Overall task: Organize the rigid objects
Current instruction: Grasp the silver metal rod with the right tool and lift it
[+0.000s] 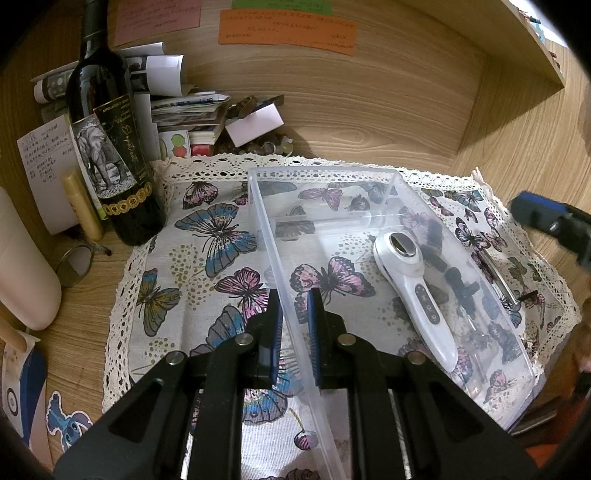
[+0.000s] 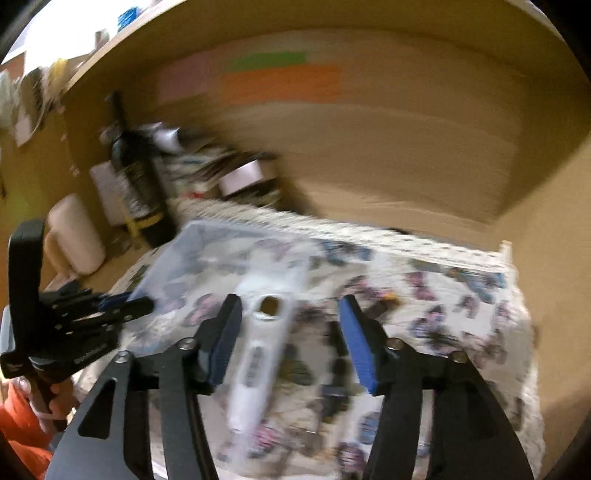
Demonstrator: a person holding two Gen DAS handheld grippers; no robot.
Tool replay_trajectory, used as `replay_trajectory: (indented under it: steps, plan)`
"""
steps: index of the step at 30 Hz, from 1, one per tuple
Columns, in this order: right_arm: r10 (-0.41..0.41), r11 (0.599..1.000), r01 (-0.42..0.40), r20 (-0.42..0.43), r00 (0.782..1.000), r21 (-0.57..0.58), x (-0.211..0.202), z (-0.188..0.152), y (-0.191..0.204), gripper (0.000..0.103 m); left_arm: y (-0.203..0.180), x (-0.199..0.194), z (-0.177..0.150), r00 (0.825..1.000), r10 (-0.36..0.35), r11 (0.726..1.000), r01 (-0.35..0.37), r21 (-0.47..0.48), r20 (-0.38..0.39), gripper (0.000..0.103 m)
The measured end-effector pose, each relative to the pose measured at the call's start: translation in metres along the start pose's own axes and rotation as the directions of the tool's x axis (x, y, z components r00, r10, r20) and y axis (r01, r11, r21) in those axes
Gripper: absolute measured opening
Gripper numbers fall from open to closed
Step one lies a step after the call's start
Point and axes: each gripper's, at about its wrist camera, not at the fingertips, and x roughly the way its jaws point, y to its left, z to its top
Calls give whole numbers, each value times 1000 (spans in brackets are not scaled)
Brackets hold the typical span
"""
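Observation:
A clear plastic bin (image 1: 325,177) stands on a butterfly-print cloth (image 1: 207,236). A white handheld device (image 1: 417,291) lies inside it, beside small black parts (image 1: 458,284). My left gripper (image 1: 295,299) is shut on the bin's left wall, one finger on each side. In the blurred right wrist view, my right gripper (image 2: 291,306) is open and empty above the white device (image 2: 262,339) in the bin (image 2: 192,236). The left gripper (image 2: 140,302) shows there at the bin's left wall. The right gripper (image 1: 543,218) shows at the right edge of the left wrist view.
A dark wine bottle (image 1: 110,147), a gold tube (image 1: 81,203), a cream container (image 1: 22,266) and stacked papers (image 1: 184,110) stand left and behind the cloth. Wooden walls (image 1: 369,92) with coloured notes (image 1: 288,29) close the back and right.

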Motion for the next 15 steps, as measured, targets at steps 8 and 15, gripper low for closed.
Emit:
replay_trajectory:
  steps: [8, 15]
  plan:
    - [-225, 966, 223, -5, 974, 132, -30, -19, -66, 76, -1, 0, 0, 1000, 0, 1000, 0, 2, 1, 13]
    - [-286, 928, 308, -132, 949, 211, -21, -53, -105, 78, 0, 0, 0, 1000, 1, 1000, -1, 3, 2, 13]
